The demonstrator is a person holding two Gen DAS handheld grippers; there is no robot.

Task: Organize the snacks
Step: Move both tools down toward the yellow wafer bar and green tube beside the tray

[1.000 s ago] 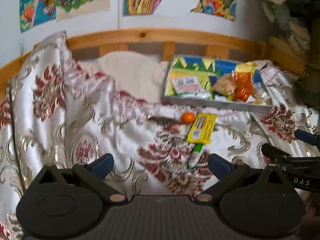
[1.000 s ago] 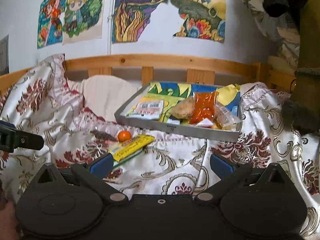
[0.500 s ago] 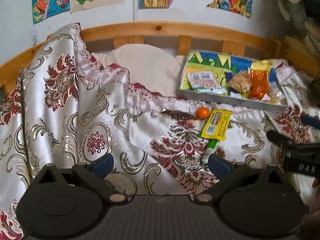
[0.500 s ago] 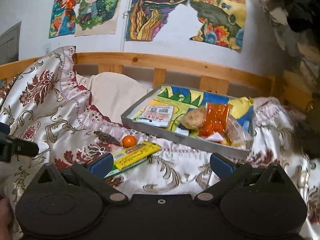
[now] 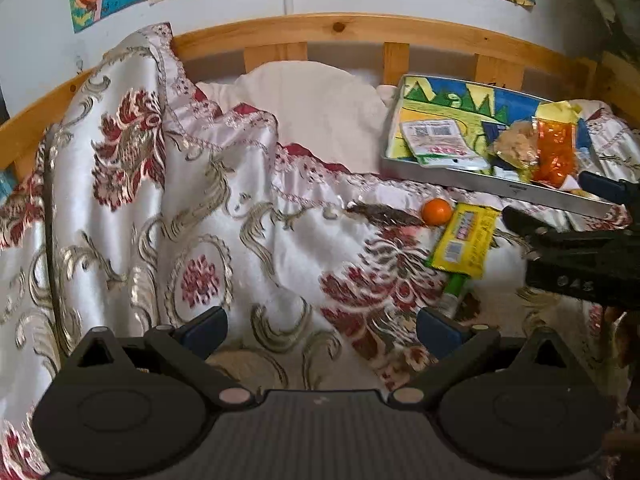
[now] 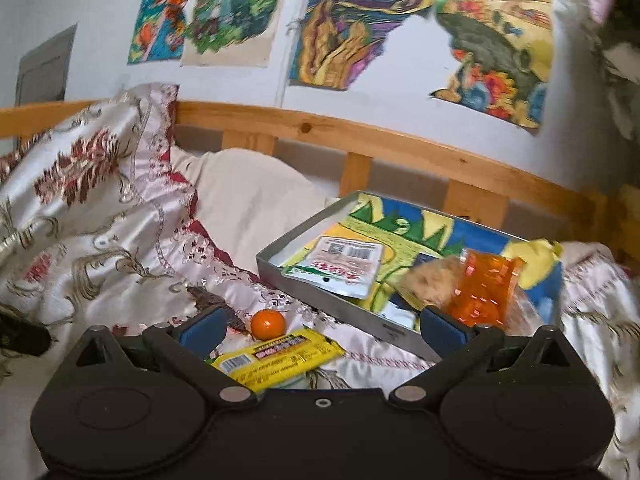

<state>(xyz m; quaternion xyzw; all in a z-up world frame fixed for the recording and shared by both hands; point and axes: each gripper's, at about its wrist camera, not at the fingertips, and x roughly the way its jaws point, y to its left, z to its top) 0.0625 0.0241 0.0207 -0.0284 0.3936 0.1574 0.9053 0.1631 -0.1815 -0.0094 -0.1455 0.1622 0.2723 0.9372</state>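
In the right wrist view the yellow snack bar [image 6: 280,358] lies low and centre between the wide-open, empty right gripper's [image 6: 322,328] fingers, long axis crosswise, nearer than the equally wide-open, empty left gripper [image 5: 320,326].

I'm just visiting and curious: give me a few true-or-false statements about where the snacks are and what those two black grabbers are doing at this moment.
1. The small orange fruit lies inside the tray. False: it rests on the bedspread, outside the tray.
2. The yellow snack packet lies on the bedspread next to the orange fruit. True.
3. The right gripper is clamped on the yellow packet. False: its jaws are open and hold nothing.
4. The orange snack bag is in the tray. True.
5. The left gripper is open and empty. True.
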